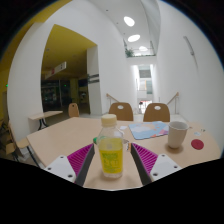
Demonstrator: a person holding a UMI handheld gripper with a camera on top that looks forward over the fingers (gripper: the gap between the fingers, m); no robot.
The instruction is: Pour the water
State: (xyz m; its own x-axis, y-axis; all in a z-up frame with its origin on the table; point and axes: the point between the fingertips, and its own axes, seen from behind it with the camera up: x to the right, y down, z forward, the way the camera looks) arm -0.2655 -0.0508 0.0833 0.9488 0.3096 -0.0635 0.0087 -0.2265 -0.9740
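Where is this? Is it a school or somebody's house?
Probably a canteen or common room in a big building, not a house. Wooden chairs ring a pale wooden table, the white ceiling is very high with round lights, and a clear plastic bottle stands between the open gripper fingers.

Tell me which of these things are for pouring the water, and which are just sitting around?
For the job:
- bottle, standing between the gripper's fingers
- white cup, beyond the fingers

Just lying about:
- blue paper on the table
- red disc beside the cup
- wooden chairs behind the table
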